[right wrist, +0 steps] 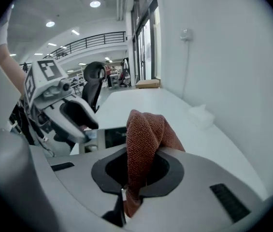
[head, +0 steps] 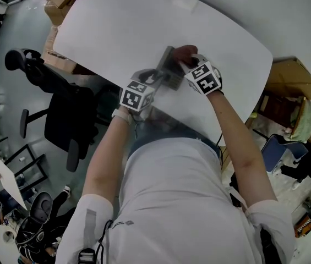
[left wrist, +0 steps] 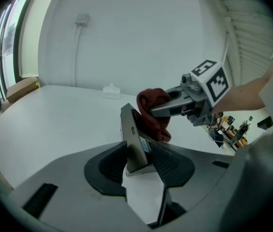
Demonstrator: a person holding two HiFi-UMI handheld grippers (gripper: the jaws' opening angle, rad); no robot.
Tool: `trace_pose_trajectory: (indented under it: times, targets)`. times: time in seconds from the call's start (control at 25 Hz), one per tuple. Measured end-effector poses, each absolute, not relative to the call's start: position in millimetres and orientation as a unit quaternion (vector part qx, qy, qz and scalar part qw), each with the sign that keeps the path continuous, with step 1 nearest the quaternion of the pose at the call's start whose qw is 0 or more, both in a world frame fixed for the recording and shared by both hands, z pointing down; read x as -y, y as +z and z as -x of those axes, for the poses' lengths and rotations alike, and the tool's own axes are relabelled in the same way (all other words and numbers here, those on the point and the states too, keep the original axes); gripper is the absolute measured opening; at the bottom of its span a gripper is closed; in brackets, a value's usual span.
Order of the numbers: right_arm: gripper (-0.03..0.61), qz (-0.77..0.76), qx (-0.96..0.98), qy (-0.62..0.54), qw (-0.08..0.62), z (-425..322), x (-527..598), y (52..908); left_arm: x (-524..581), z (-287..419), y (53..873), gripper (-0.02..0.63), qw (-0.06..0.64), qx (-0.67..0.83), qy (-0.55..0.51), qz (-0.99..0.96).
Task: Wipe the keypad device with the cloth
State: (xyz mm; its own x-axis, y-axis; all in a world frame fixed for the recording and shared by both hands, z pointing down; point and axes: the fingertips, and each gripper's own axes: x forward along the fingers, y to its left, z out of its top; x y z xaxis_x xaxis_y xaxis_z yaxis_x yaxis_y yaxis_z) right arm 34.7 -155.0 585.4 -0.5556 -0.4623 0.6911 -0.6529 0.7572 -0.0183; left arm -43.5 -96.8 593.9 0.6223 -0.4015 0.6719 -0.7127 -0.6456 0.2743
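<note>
The grey keypad device (left wrist: 134, 139) stands on edge above the white table (head: 144, 21), clamped between the jaws of my left gripper (left wrist: 138, 164). My right gripper (right wrist: 132, 175) is shut on a bunched reddish-brown cloth (right wrist: 143, 139). That cloth (left wrist: 153, 111) presses against the device's face near its upper end. In the head view both grippers meet at the table's near edge, left gripper (head: 151, 87) beside right gripper (head: 191, 73), with the device (head: 169, 70) between them. The keypad face itself is mostly hidden.
A small white object (left wrist: 111, 91) lies far back on the table by the wall. A black office chair (head: 61, 111) stands left of the table, cardboard boxes (head: 56, 4) at its far left corner, clutter (head: 298, 125) at the right.
</note>
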Motion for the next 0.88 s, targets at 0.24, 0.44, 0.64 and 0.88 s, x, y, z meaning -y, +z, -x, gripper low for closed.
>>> trace_pose_trajectory:
  times: [0.24,0.44,0.64,0.88]
  targets:
    - [0.041,-0.325,0.864,0.152,0.354,-19.5,181.8,591.8,97.9,42.2,594.4,0.156,0.27,0.317,0.295,-0.86]
    - [0.04,-0.297,0.871,0.148,0.362,-8.1,161.3,596.1,97.0,41.5,594.6,0.16,0.273,0.314,0.295,-0.861]
    - [0.04,-0.261,0.88,0.115,0.381,4.7,133.7,597.2,98.0,41.9,595.3,0.164,0.275,0.31,0.292,-0.862]
    - [0.04,-0.218,0.882,0.098,0.406,6.2,107.8,606.3,97.4,41.7,596.2,0.167,0.284,0.309,0.284,-0.862]
